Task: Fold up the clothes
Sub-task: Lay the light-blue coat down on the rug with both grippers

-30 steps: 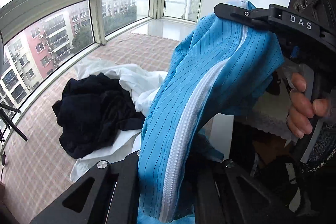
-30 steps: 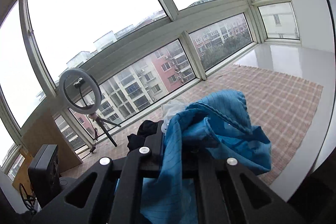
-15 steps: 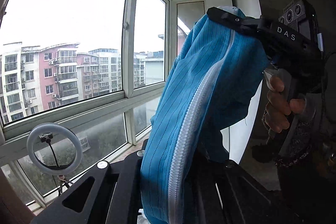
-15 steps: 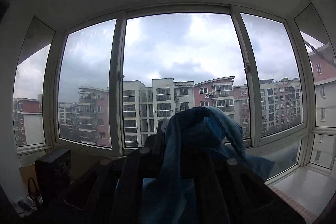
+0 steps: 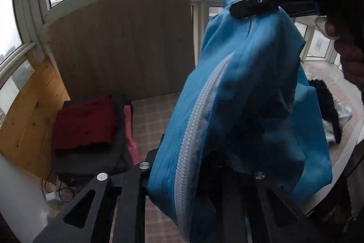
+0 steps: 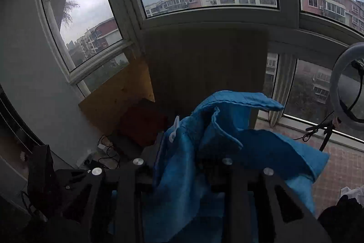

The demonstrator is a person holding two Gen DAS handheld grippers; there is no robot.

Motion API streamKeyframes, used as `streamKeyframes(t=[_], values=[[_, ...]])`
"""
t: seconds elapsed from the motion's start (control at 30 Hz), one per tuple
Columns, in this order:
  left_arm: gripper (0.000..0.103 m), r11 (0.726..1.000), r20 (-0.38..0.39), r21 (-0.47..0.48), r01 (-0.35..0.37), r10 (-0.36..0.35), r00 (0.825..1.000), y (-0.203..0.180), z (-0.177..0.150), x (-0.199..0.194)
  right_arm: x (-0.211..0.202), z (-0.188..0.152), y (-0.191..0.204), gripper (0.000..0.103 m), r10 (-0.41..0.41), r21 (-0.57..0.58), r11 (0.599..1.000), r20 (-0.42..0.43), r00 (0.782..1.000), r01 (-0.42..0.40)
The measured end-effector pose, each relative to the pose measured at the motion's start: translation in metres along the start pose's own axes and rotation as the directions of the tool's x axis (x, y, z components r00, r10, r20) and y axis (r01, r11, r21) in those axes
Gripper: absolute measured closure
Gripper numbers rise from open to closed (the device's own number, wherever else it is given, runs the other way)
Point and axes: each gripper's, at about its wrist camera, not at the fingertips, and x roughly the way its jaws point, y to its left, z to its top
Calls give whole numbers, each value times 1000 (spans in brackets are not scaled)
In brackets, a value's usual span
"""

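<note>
A blue striped garment [image 5: 238,106] with a white zipper hangs in the air between my two grippers. Its lower end lies between the fingers of my left gripper [image 5: 200,165], whose jaws are opening. Its upper end sits in my right gripper [image 5: 252,1] at the top right of the left wrist view, held by a hand [image 5: 350,60]. In the right wrist view the blue garment [image 6: 204,152] bunches between the fingers of my right gripper [image 6: 182,158], whose jaws are opening too. Neither gripper's pads seem to press the cloth.
A folded red garment [image 5: 84,120] lies on a dark pile below and to the left, against a wooden board [image 5: 122,42]. Dark and white clothes [image 5: 329,111] lie on the plaid mat [image 5: 150,120] at the right. A ring light [image 6: 348,85] stands by the windows.
Both views swung from the windows to the corner with the wooden board and the red garment. Both grippers' fingers stand wider apart than before, with the blue garment still between them.
</note>
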Motion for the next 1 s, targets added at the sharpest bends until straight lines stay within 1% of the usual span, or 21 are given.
streamKeyframes(t=[0.03,0.07,0.17,0.2,0.23,0.27,0.33,0.37,0.4,0.43,0.5,0.6,0.67,0.77,0.8,0.83,0.87,0.9,0.93,0.97,1.0], values=[[87,999,-72,-22,-26,24,997,20,-17,21,31,-23,-2,74,22,9,1000,-71,997,-21],[87,999,-115,-39,-34,29,993,36,-30,35,52,-43,-3,74,37,9,999,-114,993,-36],[88,998,-141,-23,-53,49,989,56,-47,51,47,-91,-18,70,29,6,1000,-62,998,-29],[86,999,-130,-5,-53,52,990,51,-42,53,38,-109,-28,56,8,31,1000,-37,999,-7],[85,999,-116,7,-40,40,992,43,-41,50,31,-126,-37,39,-34,56,998,-20,999,35],[84,1000,-101,15,-21,22,995,34,-48,34,25,-144,-47,36,-83,80,993,-15,996,84],[78,1000,-73,13,-1,2,997,30,-50,21,27,-181,-67,36,-181,118,975,-74,981,189],[73,1000,-62,18,-9,10,998,27,-51,16,29,-199,-78,36,-223,134,962,-112,968,237],[67,999,-61,24,-36,37,997,27,-53,13,31,-215,-89,36,-253,153,949,-152,955,276],[66,997,-65,28,-67,69,996,31,-56,11,34,-230,-102,36,-263,179,938,-190,946,296],[64,991,-87,21,-129,130,988,46,-66,12,39,-254,-119,36,-232,230,930,-239,943,287],[63,981,-144,-72,-178,167,975,75,-76,15,52,-271,-127,36,-107,287,942,-243,964,177],[62,976,-176,-102,-193,173,969,83,-86,11,69,-273,-121,36,-62,268,954,-254,965,132],[54,960,-185,-85,-267,248,951,80,-94,2,96,-275,-106,36,-31,197,977,-274,961,87],[54,956,-192,-81,-281,261,946,77,-95,3,104,-277,-100,50,-23,169,983,-279,960,72],[54,962,-205,-72,-264,245,948,74,-96,6,110,-278,-95,90,-5,148,988,-289,957,50],[54,976,-219,-64,-207,188,957,71,-98,9,113,-279,-92,103,18,141,990,-306,952,26],[54,988,-233,-80,-130,108,966,73,-102,12,112,-279,-90,101,22,134,991,-310,950,21],[53,993,-245,-109,-50,22,969,77,-106,15,103,-276,-94,101,6,131,991,-289,957,33],[54,991,-237,-129,-29,-2,971,79,-108,10,89,-272,-101,101,-19,140,989,-252,967,56],[55,989,-219,-143,-42,9,976,79,-108,1,75,-269,-108,101,-44,150,986,-216,975,78]])
